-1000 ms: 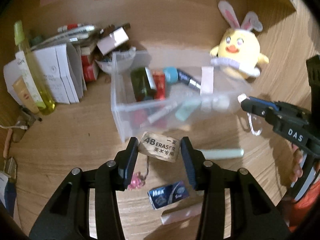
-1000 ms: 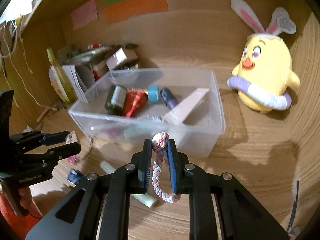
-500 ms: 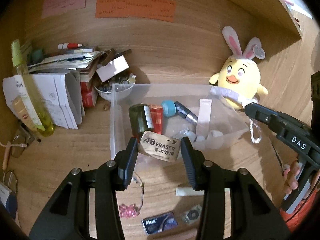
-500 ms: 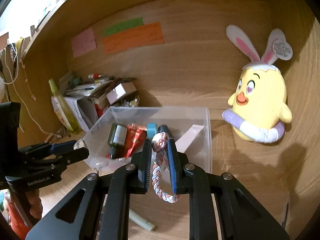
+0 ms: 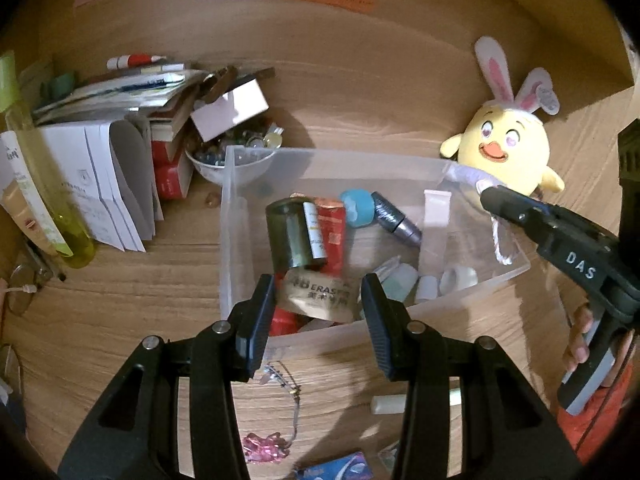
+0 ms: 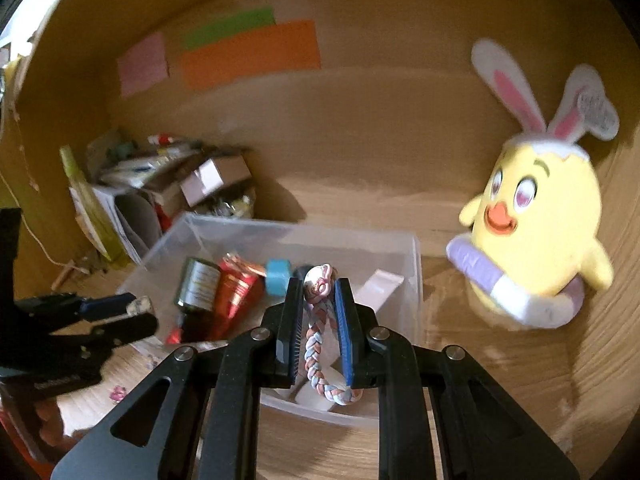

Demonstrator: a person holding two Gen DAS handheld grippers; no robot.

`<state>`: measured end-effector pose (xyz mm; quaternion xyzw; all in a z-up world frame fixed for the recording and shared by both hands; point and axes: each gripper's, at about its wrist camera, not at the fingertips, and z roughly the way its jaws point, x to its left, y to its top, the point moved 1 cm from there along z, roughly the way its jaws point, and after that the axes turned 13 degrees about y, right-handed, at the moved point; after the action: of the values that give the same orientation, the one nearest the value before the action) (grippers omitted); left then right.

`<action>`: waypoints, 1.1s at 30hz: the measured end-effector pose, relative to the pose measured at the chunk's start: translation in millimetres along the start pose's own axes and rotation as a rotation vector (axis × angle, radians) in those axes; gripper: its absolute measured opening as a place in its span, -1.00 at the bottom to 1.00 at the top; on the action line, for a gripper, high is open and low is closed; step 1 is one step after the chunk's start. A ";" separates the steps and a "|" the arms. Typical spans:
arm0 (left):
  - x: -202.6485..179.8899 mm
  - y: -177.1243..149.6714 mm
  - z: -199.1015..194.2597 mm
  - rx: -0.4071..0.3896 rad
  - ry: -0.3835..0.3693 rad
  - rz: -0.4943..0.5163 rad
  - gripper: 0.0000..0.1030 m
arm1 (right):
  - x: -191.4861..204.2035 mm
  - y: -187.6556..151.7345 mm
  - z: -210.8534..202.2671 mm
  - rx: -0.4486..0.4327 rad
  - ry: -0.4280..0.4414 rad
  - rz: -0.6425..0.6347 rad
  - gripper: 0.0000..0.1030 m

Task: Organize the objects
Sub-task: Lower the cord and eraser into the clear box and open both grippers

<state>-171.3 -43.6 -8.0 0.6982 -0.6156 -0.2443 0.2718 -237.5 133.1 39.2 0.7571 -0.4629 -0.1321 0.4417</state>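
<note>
A clear plastic bin point(image 5: 236, 208) holds a dark green bottle point(image 5: 290, 234), a red tube, a teal cap and other small items. My left gripper point(image 5: 318, 294) hangs over the bin's near edge; the beige 4B eraser point(image 5: 320, 294) sits between its fingers with small gaps on both sides, so it looks released. My right gripper point(image 6: 318, 294) is shut on a braided pastel bracelet point(image 6: 320, 344) above the bin's right part point(image 6: 416, 280). The right gripper also shows in the left wrist view point(image 5: 504, 202).
A yellow chick plush point(image 6: 536, 240) stands right of the bin. Papers, boxes and a bowl of small things point(image 5: 224, 160) crowd the back left. A pink charm on a chain point(image 5: 266, 446), a blue packet point(image 5: 340, 468) and a pale stick point(image 5: 390, 404) lie on the wooden desk in front.
Both grippers moved forward over the bin. The left gripper's fingers widened and the eraser now sits loose between them, lower in the bin. The right still grips the bracelet.
</note>
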 end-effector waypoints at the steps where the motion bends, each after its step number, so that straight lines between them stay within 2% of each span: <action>1: 0.2 0.4 0.6 -0.001 0.005 0.003 -0.16 | -2.7 -2.3 4.3 0.011 0.001 0.004 -0.72; 10: -3.7 3.7 7.4 0.010 0.001 0.015 -0.15 | -7.8 -11.6 26.1 0.075 0.040 0.022 -0.69; 11: -4.4 4.1 7.5 0.011 -0.004 0.014 -0.15 | -6.9 -12.0 27.3 0.086 0.045 0.021 -0.64; 13: -6.1 5.2 6.2 0.011 -0.018 0.014 -0.12 | -5.6 -12.9 27.5 0.095 0.054 0.025 -0.33; 16: -9.8 6.2 0.6 -0.007 -0.020 0.019 0.03 | -1.7 -13.0 23.8 0.084 0.047 0.018 -0.08; 19: -13.9 7.2 -8.7 -0.030 -0.018 0.031 0.03 | 4.1 -11.3 18.5 0.077 0.048 0.001 -0.06; 21: -14.8 7.7 -15.9 -0.048 -0.015 0.033 0.11 | 7.5 -10.8 13.4 0.072 0.055 -0.006 0.01; 23: -14.5 7.5 -23.6 -0.074 0.001 0.028 0.37 | 11.5 -11.1 7.3 0.062 0.055 -0.014 0.16; 24: -14.2 6.7 -28.8 -0.091 0.016 0.028 0.39 | 13.9 -12.2 2.3 0.050 0.052 -0.020 0.22; 27: -14.1 4.0 -40.0 -0.116 0.037 0.036 0.41 | 19.0 -14.8 -7.3 0.038 0.051 -0.029 0.24; 29: -12.7 1.7 -46.0 -0.123 0.040 0.034 0.49 | 21.9 -17.4 -13.3 0.035 0.053 -0.032 0.25; 33: -7.9 -7.4 -58.2 -0.140 0.071 0.033 0.51 | 29.2 -26.9 -25.4 0.030 0.041 -0.044 0.39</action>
<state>-127.5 -30.5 29.7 0.6755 -0.5983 -0.2572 0.3457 -190.7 128.0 38.7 0.7761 -0.4388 -0.1193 0.4368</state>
